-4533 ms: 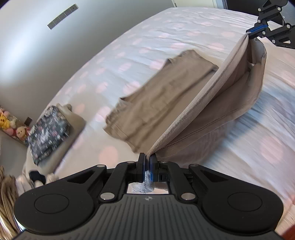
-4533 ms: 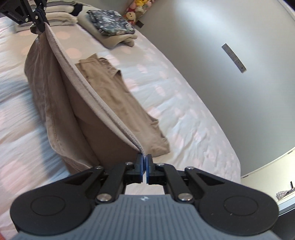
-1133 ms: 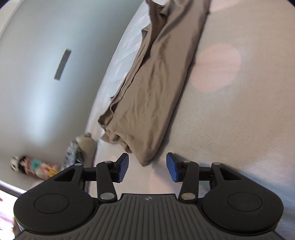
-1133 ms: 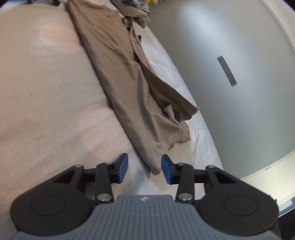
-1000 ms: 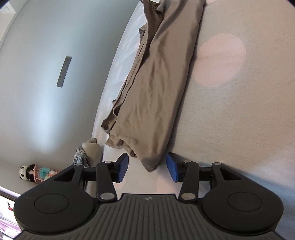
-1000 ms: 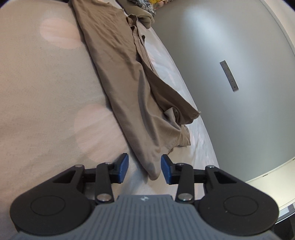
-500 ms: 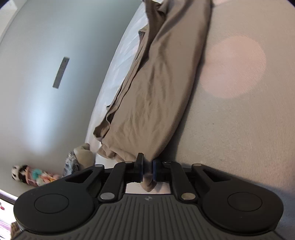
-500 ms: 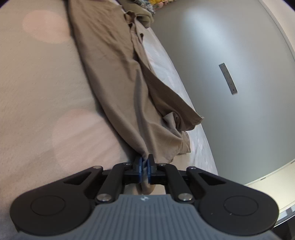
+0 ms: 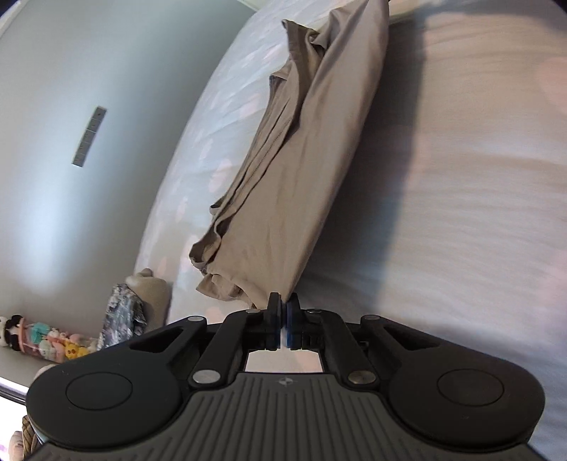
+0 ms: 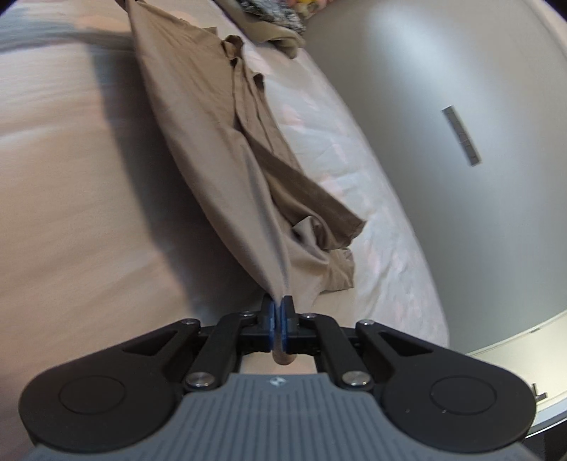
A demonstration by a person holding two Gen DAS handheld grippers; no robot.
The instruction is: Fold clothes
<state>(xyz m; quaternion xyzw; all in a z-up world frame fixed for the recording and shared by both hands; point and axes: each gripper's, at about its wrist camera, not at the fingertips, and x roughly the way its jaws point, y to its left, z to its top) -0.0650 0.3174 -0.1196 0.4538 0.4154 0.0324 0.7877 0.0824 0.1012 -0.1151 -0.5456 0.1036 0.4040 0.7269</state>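
Observation:
A tan garment (image 9: 301, 170) lies folded lengthwise in a long strip on the bed. My left gripper (image 9: 282, 301) is shut on one end corner of its folded edge, and that end hangs lifted off the bedspread. In the right wrist view the same tan garment (image 10: 226, 142) stretches away from my right gripper (image 10: 279, 305), which is shut on the other end corner; a bit of cloth pokes out behind the pads. Loose layers and a sleeve trail on the bed beside the taut edge.
The bedspread (image 9: 460, 212) is pale with faint pink dots. A stack of folded clothes (image 9: 134, 305) sits at the bed's edge, also the folded clothes (image 10: 269, 17) in the right view. Soft toys (image 9: 42, 340) line a grey wall with a small strip (image 9: 88, 136).
Both grippers closed on the garment's end corners and rose, lifting the folded edge off the bed and pulling it taut.

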